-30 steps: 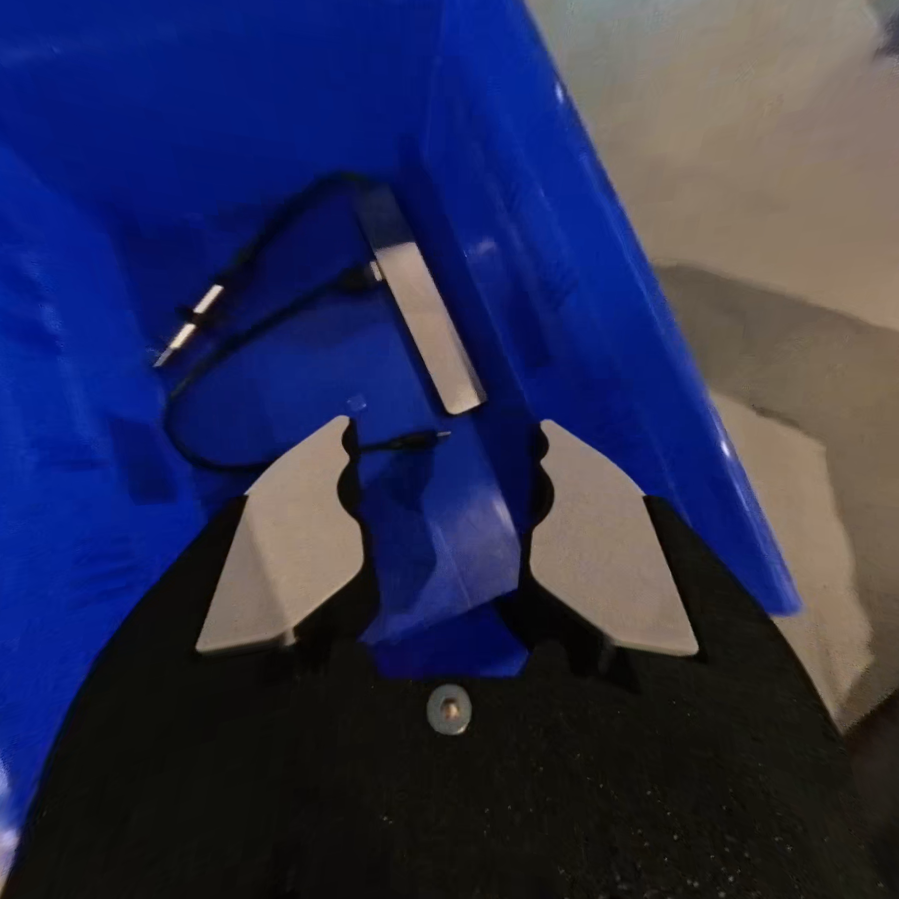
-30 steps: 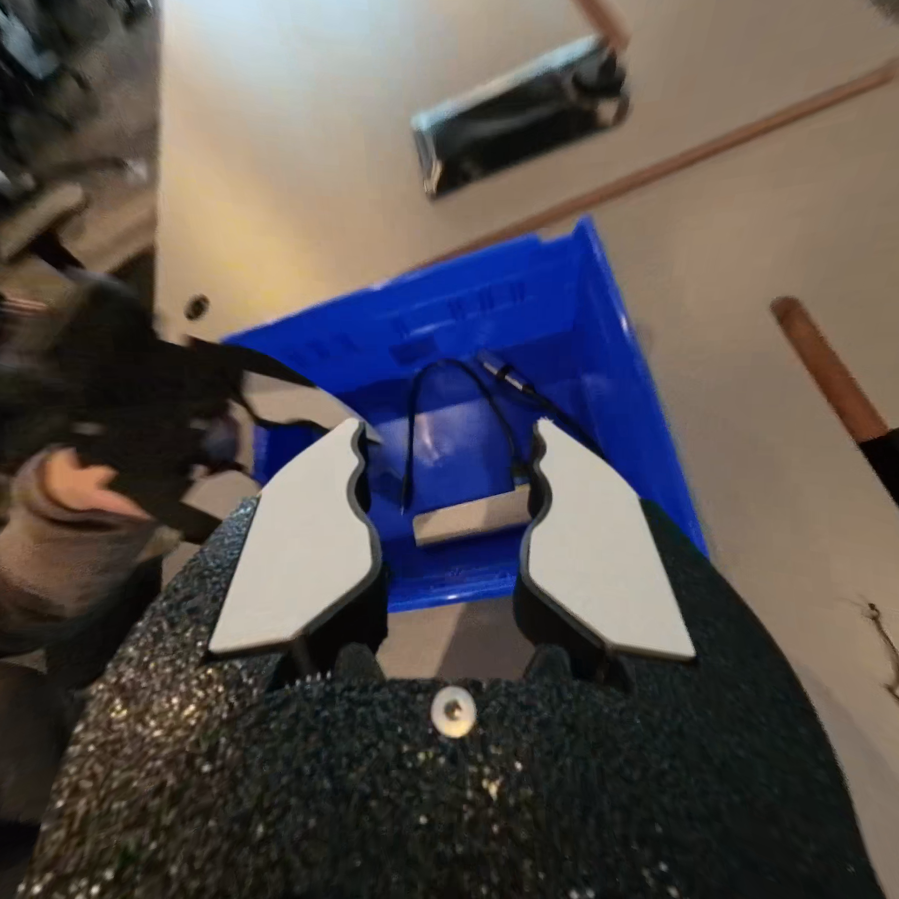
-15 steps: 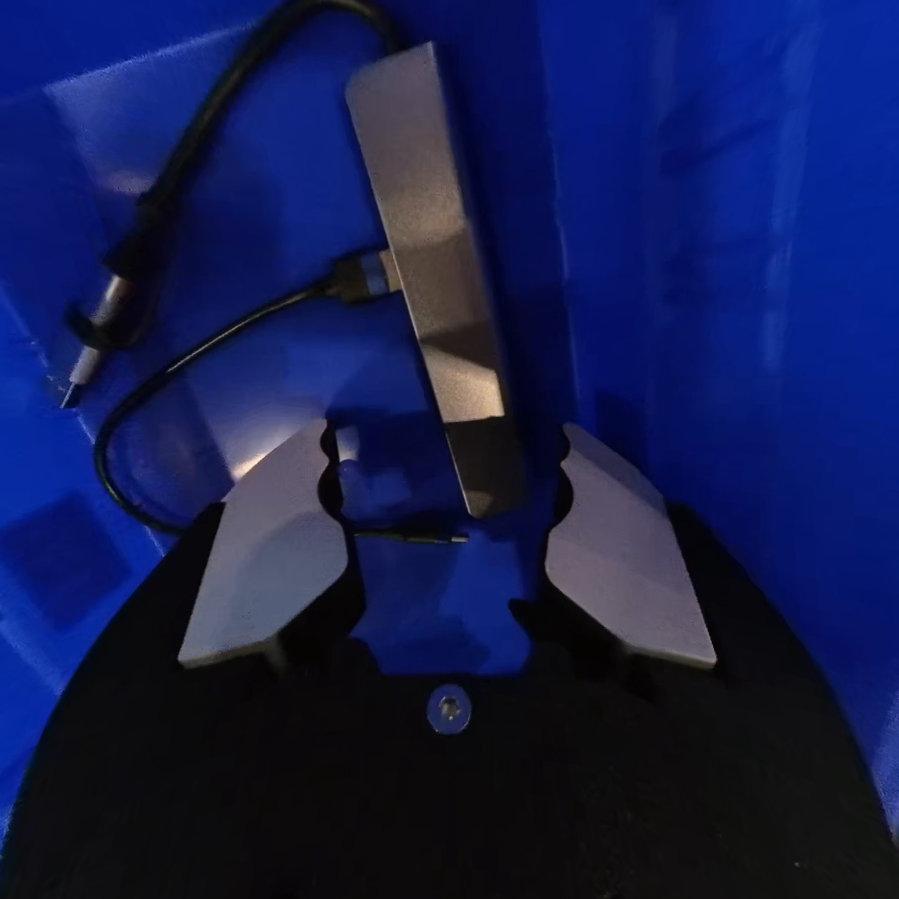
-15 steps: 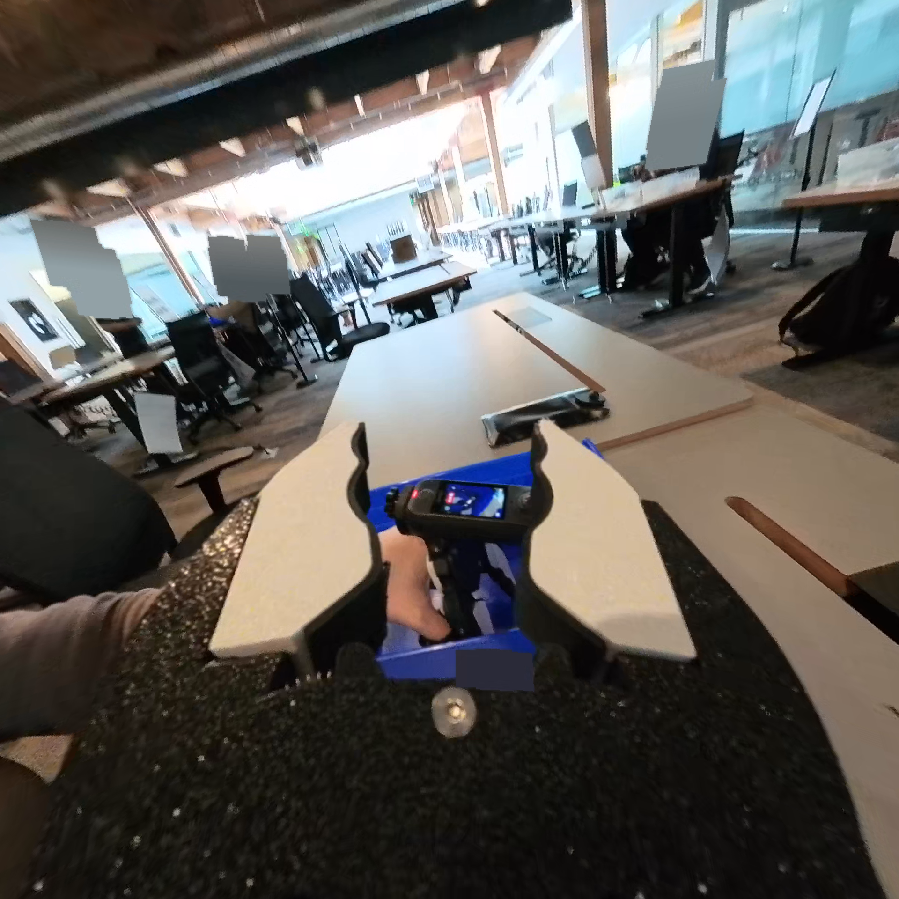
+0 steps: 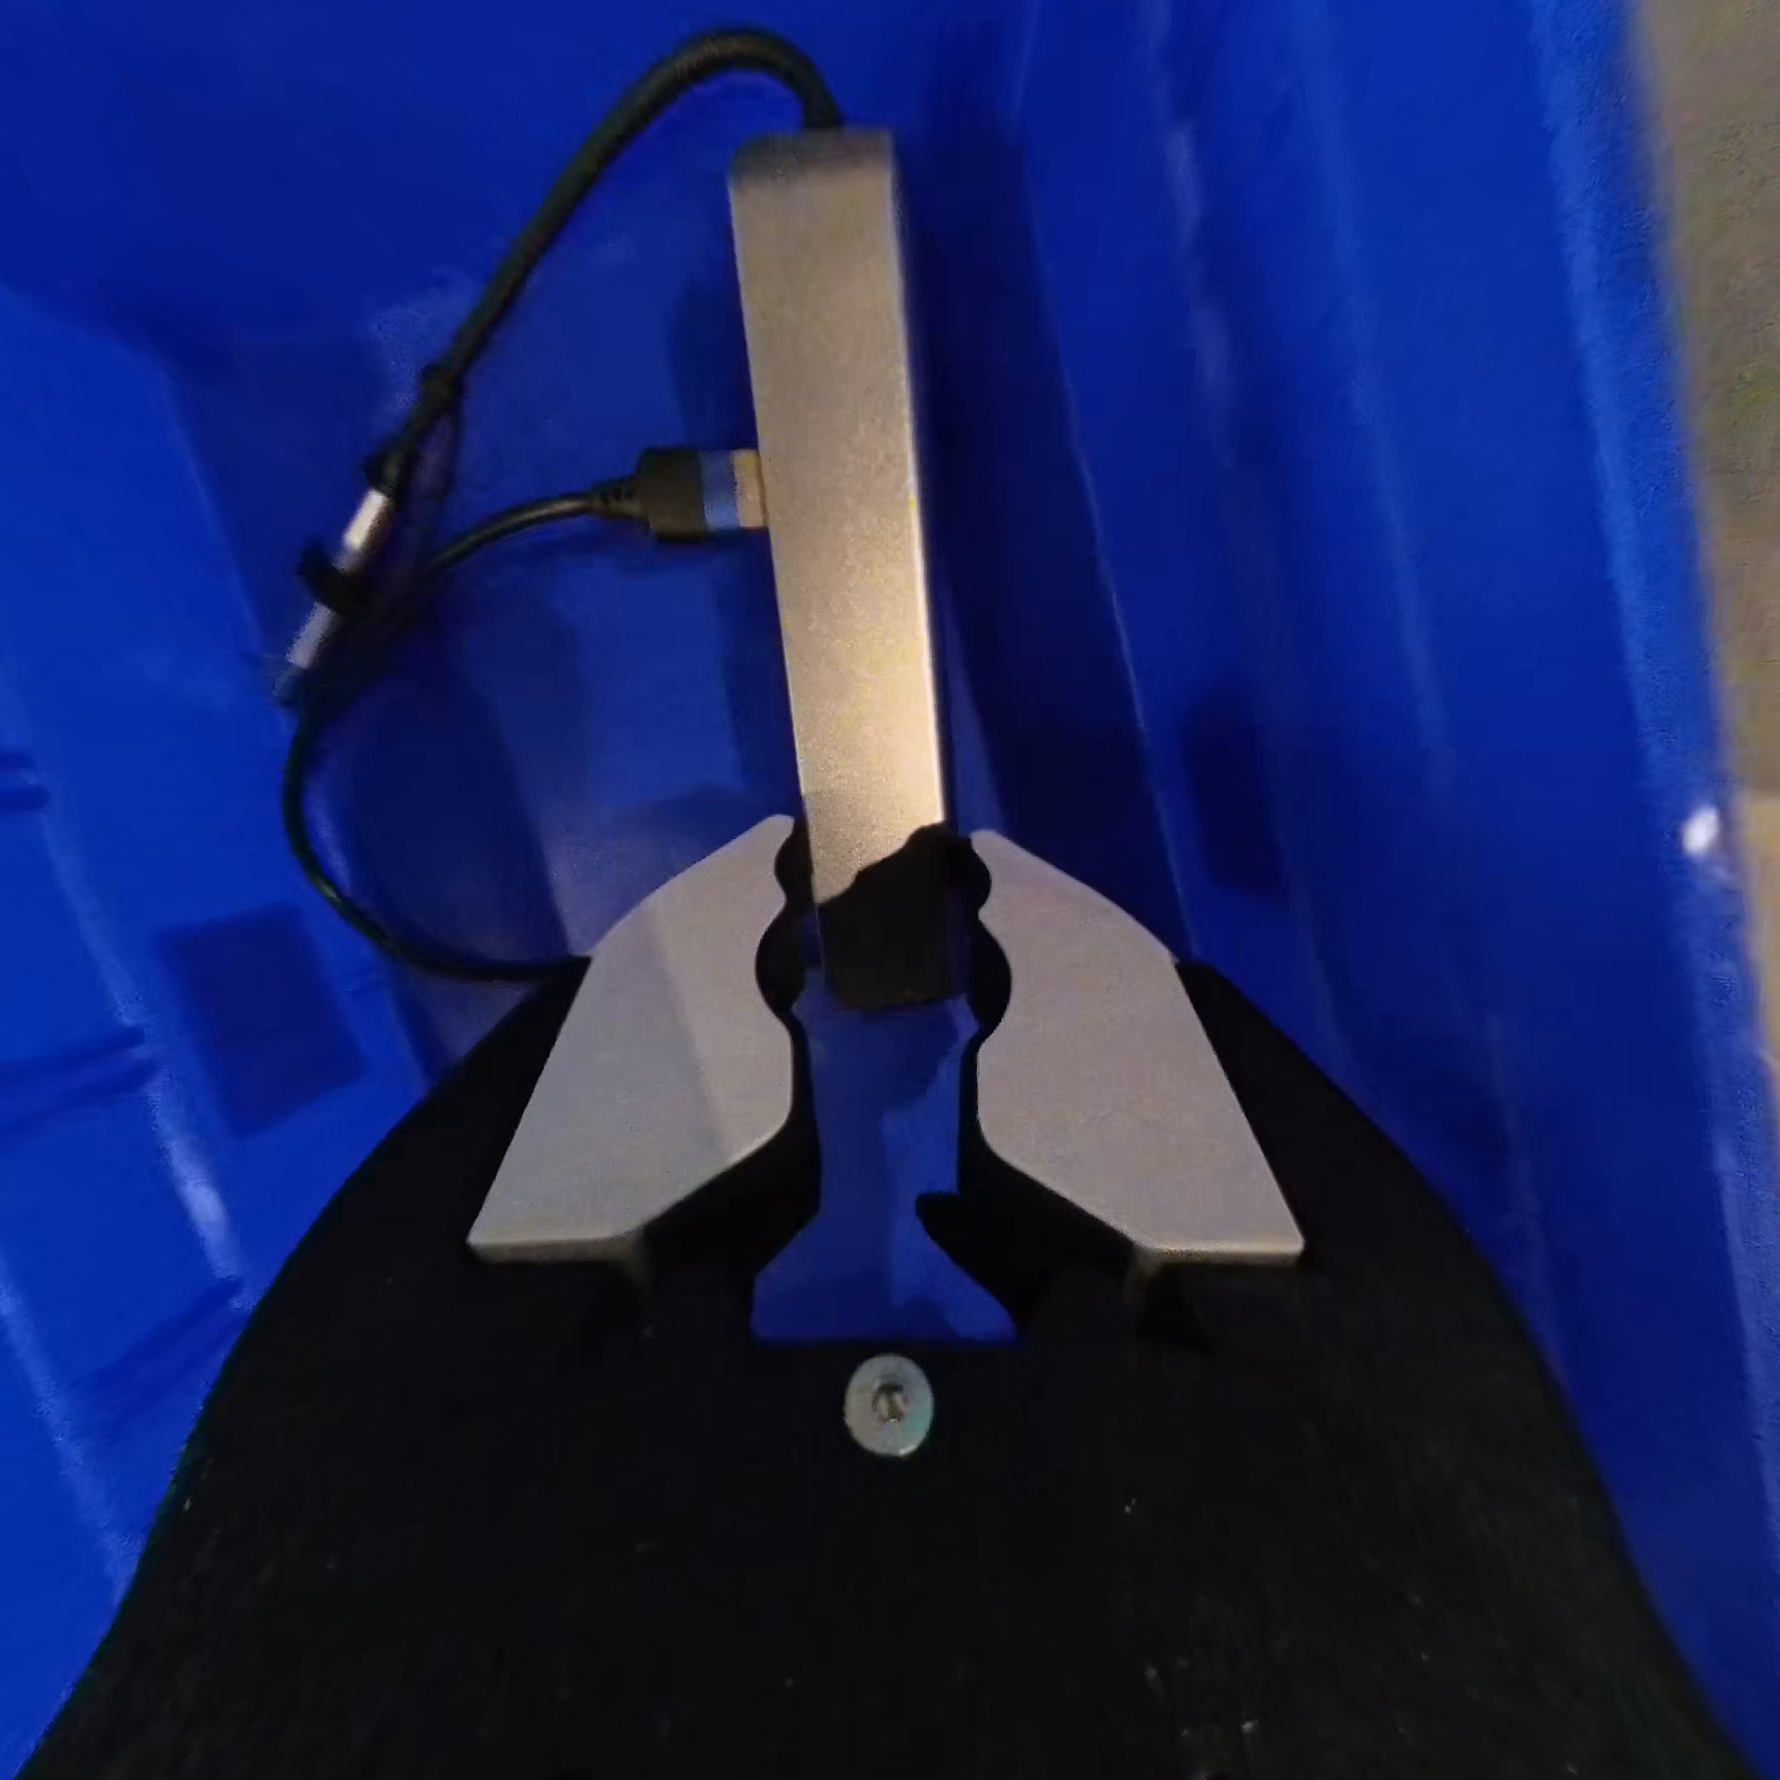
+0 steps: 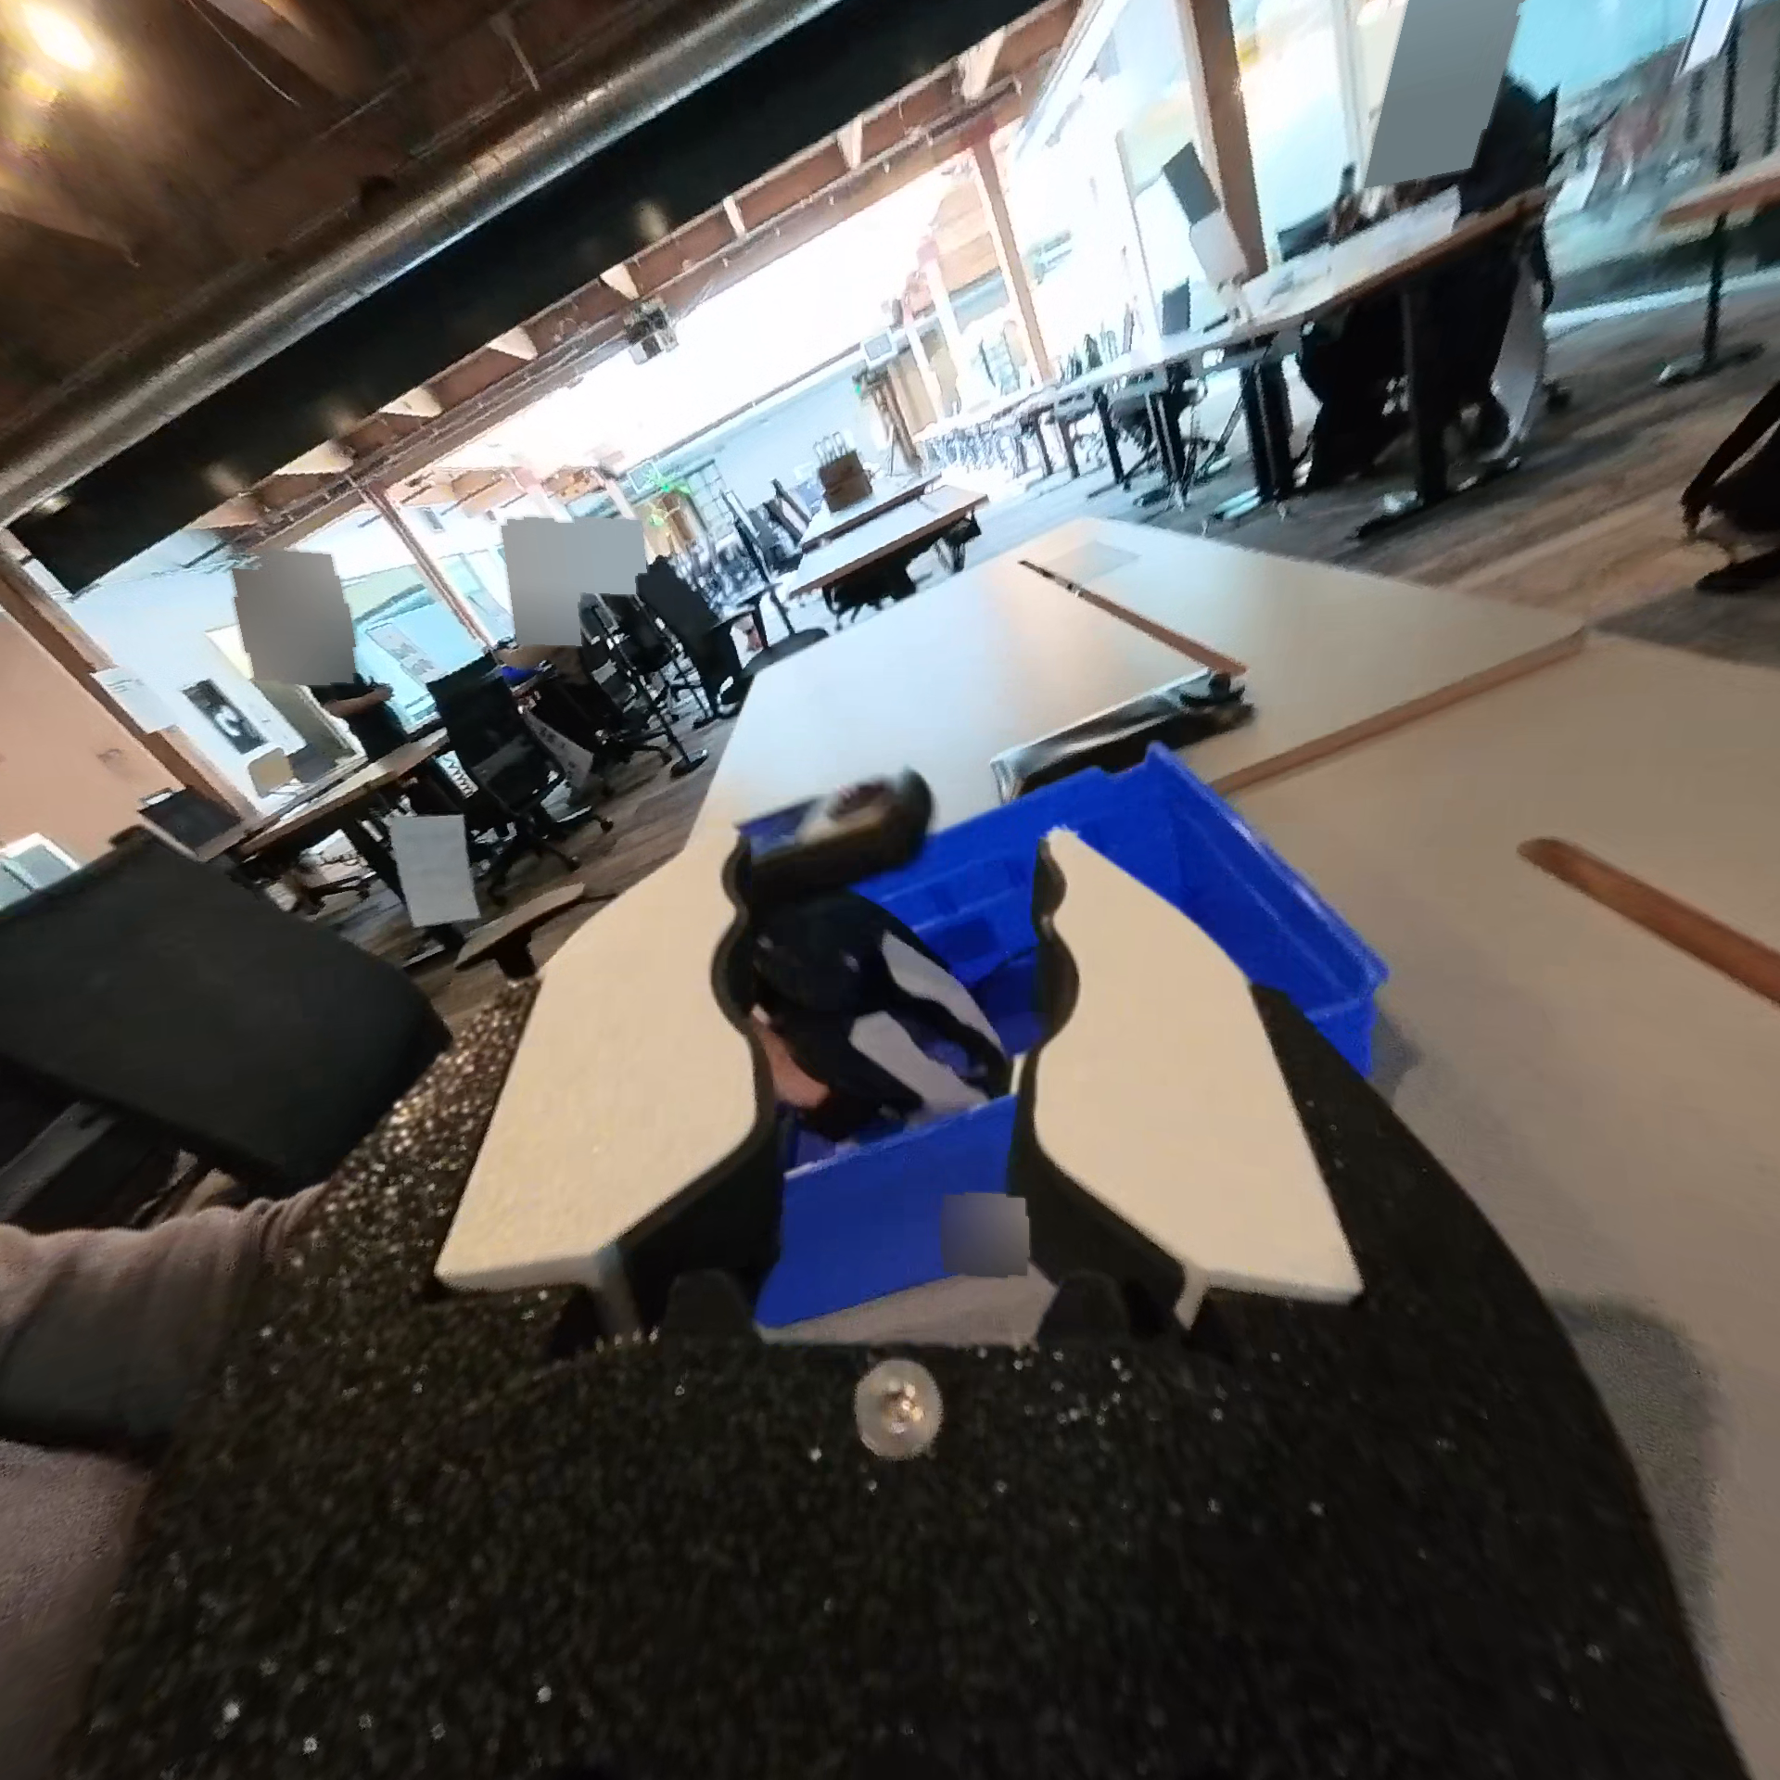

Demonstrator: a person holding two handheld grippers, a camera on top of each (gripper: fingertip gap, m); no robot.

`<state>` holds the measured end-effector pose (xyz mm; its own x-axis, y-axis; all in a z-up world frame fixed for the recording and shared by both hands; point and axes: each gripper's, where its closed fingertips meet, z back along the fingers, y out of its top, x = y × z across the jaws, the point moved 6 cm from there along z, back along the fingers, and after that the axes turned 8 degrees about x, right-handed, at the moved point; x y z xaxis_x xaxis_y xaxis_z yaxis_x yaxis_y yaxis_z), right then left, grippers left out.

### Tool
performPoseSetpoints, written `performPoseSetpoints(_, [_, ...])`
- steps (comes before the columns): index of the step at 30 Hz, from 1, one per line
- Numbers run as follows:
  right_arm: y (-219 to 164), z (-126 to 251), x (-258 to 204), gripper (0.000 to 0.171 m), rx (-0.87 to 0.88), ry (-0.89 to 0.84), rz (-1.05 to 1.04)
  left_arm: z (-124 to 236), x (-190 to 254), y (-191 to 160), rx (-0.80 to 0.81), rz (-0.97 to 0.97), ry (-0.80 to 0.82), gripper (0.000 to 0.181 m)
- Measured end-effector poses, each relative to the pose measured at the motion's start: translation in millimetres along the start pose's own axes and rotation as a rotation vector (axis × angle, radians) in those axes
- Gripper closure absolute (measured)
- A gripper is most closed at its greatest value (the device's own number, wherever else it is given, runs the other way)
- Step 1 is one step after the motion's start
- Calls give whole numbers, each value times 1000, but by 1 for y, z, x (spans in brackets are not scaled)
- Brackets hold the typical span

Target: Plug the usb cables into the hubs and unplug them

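In the left wrist view a grey USB hub (image 5: 848,482) lies on the floor of a blue bin (image 5: 1252,578), pointing away from me. A black USB cable's plug (image 5: 693,501) sits in the hub's left side. The hub's own braided lead (image 5: 539,250) curls left to a loose metal plug (image 5: 337,578). My left gripper (image 5: 881,848) is shut on the hub's near end. My right gripper (image 6: 891,857) is open and empty, held above the table in front of the bin (image 6: 1252,896). The left gripper (image 6: 838,963) shows inside the bin in that view.
The bin stands on a pale table (image 6: 1541,1156). A flat black object (image 6: 1117,732) lies just behind the bin. A black chair back (image 6: 193,1011) is at the left. Desks, chairs and people fill the room beyond. Bin walls close in around the left gripper. Left tips to right tips: about 25 cm.
The left gripper went down into the bin, reached the hub's near end and closed on it. The right gripper tilted up from looking into the bin and drew back.
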<state>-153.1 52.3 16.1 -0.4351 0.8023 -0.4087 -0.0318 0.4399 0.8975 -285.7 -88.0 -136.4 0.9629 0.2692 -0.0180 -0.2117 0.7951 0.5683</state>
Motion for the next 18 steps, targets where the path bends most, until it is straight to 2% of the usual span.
performPoseSetpoints(1, [-7, -4, 4, 118, -27, 4, -23, 8, -3, 3, 73, 14, 21, 153])
performPoseSetpoints(6, [-41, -37, 4, 114, -141, 65, -132, 64, -7, 21, 454, 62, 86, 153])
performPoseSetpoints(10, [-54, -64, -5, 103, -103, 98, -153, 104, 21, 33, 678, -46, 114, 153])
performPoseSetpoints(13, [-61, -71, -5, 104, -141, 61, -197, 117, 36, 35, 727, -118, 184, 154])
performPoseSetpoints(16, [-61, -66, -1, 105, -149, 69, -249, 110, 34, 35, 739, -113, 181, 154])
performPoseSetpoints(18, [-60, -62, 1, 104, -144, 103, -329, 112, 36, 33, 805, -99, 170, 154])
